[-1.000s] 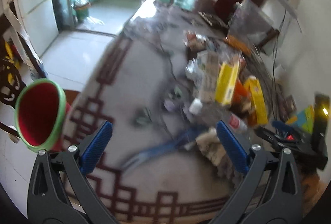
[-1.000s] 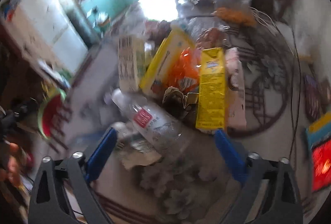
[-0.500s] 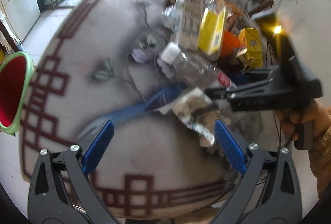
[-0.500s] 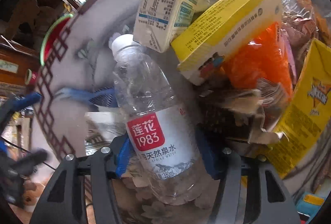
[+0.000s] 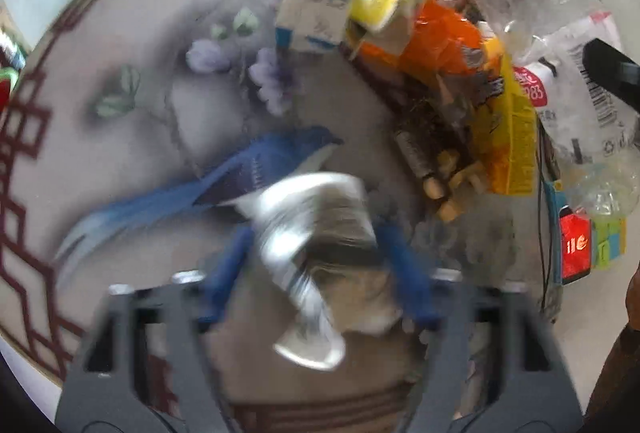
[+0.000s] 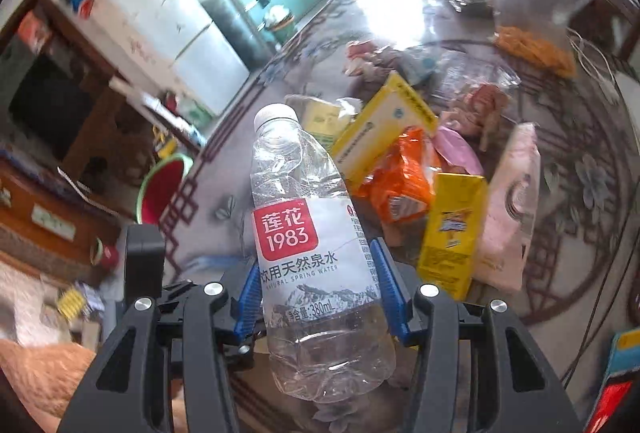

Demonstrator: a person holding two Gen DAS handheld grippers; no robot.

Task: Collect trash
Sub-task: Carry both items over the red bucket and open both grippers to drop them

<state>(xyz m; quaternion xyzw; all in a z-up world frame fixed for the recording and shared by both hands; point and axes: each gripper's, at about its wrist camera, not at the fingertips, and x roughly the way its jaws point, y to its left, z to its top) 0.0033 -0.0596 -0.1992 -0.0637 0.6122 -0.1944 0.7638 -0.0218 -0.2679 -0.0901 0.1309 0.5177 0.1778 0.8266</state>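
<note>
Right wrist: fingers (image 6: 374,287) clamped on bottle (image 6: 308,245); left fingers (image 5: 394,261) just closing around crumpled wrapper (image 5: 316,233), lift straight, steady.

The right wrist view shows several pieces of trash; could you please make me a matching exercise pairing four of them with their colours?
Things:
1. water bottle
2. snack bag
3. juice carton
4. bin

Colours:
A. yellow
B. red inside, green rim
C. clear, red label
D. orange

Pairs: 1-C, 2-D, 3-A, 4-B
</note>
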